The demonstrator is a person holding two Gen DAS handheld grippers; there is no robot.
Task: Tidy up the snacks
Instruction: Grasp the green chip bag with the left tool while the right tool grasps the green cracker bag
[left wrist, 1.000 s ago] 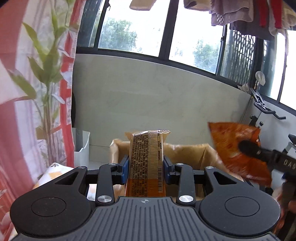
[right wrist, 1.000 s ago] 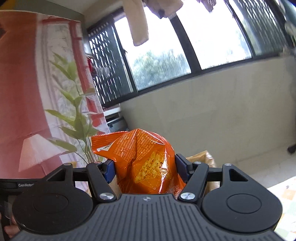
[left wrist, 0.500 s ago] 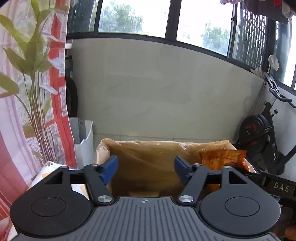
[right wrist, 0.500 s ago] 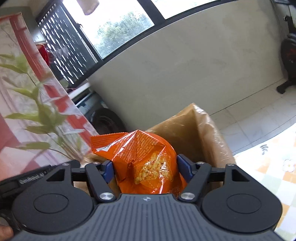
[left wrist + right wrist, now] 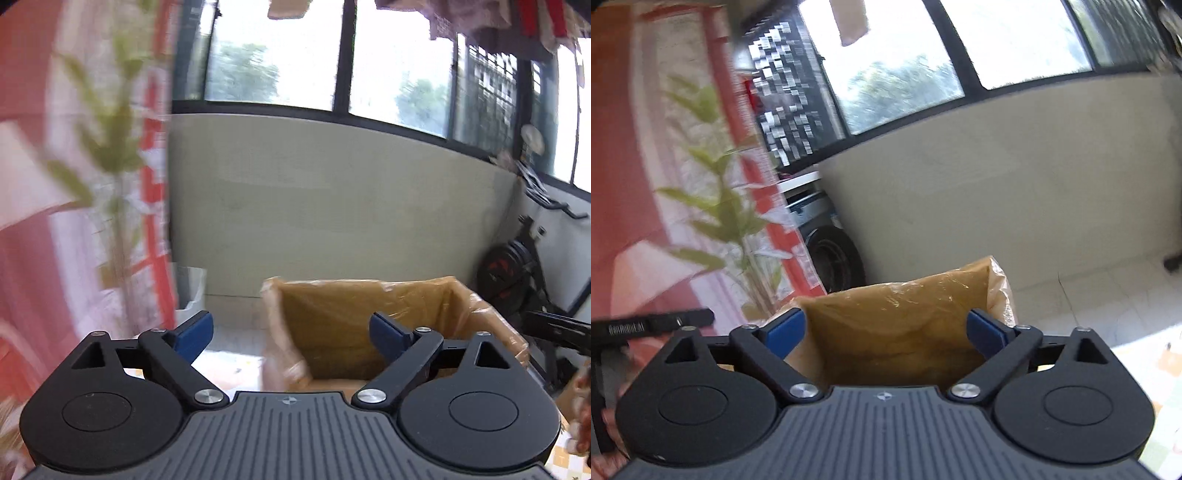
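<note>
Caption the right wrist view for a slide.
Right hand-held gripper, jaws just opened and empty, over the plastic-lined cardboard box.

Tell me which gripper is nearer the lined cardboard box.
Right. Right gripper is centred close before the box; left gripper hangs back, box ahead to its right. Both jaws just opened, empty.

Lined box (image 5: 354, 314) on tiled floor (image 5: 1100, 295)
</note>
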